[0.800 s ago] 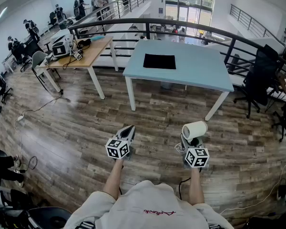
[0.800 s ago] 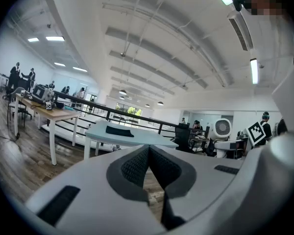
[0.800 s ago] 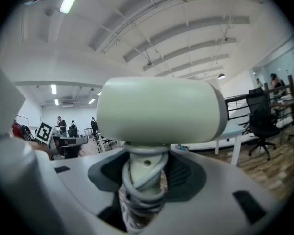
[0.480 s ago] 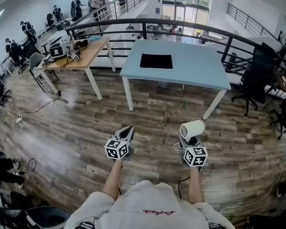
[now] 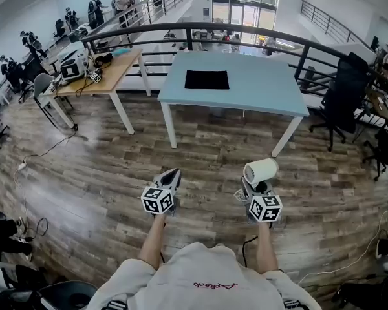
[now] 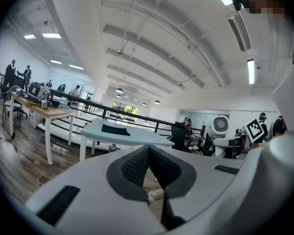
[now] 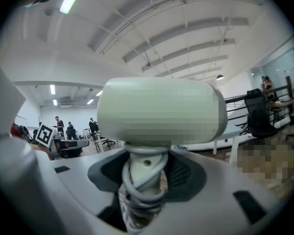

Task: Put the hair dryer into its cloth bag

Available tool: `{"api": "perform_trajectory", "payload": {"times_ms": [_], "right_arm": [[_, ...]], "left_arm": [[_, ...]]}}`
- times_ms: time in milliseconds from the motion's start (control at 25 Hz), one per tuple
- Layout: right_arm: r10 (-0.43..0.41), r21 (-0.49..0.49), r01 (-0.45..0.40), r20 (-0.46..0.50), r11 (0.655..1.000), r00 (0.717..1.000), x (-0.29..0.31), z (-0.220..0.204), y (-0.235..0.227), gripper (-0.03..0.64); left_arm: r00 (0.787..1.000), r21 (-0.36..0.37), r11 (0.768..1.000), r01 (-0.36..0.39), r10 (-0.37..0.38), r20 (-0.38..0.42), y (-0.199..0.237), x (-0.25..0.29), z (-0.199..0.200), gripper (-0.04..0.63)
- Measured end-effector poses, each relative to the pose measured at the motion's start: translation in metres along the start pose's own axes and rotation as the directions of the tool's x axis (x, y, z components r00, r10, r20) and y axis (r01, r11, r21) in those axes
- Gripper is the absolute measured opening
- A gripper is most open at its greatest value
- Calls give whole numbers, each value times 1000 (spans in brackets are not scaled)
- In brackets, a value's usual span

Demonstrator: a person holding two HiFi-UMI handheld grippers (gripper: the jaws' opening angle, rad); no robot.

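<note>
My right gripper (image 5: 254, 186) is shut on the handle of a pale hair dryer (image 5: 260, 172), whose cord is wound round the handle (image 7: 143, 180); its barrel (image 7: 161, 111) sits crosswise above the jaws. My left gripper (image 5: 171, 176) is shut and holds nothing, its pads (image 6: 137, 166) pressed together. Both are held over the wooden floor, well short of the light blue table (image 5: 258, 86). A flat black cloth bag (image 5: 207, 79) lies on the far left part of that table, also seen small in the left gripper view as the bag (image 6: 115, 129).
A wooden desk (image 5: 100, 73) with equipment stands left of the blue table. A black railing (image 5: 246, 32) runs behind both. Black office chairs (image 5: 339, 99) stand at the right. People stand far off at the back left. A cable (image 5: 35, 157) trails on the floor at left.
The table and room have shifted slightly left and nearer in the head view as the person walks toward it. Both grippers keep their places and grips.
</note>
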State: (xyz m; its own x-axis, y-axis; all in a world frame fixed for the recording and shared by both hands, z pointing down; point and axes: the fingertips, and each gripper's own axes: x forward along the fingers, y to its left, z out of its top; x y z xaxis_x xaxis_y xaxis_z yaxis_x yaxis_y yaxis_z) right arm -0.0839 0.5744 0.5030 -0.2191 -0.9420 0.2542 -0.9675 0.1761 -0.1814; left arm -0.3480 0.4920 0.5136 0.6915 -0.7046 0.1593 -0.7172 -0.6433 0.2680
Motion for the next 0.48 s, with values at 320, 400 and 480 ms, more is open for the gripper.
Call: {"api": "perform_trajectory", "payload": {"times_ms": [320,400,480], "right_arm": [[-45,16,45,2,999,999,12,-5,24,215],[-52,19,52,4,998,999,17,-8,34,216],[-58,20,58,5,998,998,23,-9,43,215]], "left_arm": [[999,-2,1000,31,-31,-9,27,-10,2,8],[999,-4,999,39,-39,-15,36,-14,-1,8],[999,-6,999,47,-47,-20,45,-18,-1,8]]}}
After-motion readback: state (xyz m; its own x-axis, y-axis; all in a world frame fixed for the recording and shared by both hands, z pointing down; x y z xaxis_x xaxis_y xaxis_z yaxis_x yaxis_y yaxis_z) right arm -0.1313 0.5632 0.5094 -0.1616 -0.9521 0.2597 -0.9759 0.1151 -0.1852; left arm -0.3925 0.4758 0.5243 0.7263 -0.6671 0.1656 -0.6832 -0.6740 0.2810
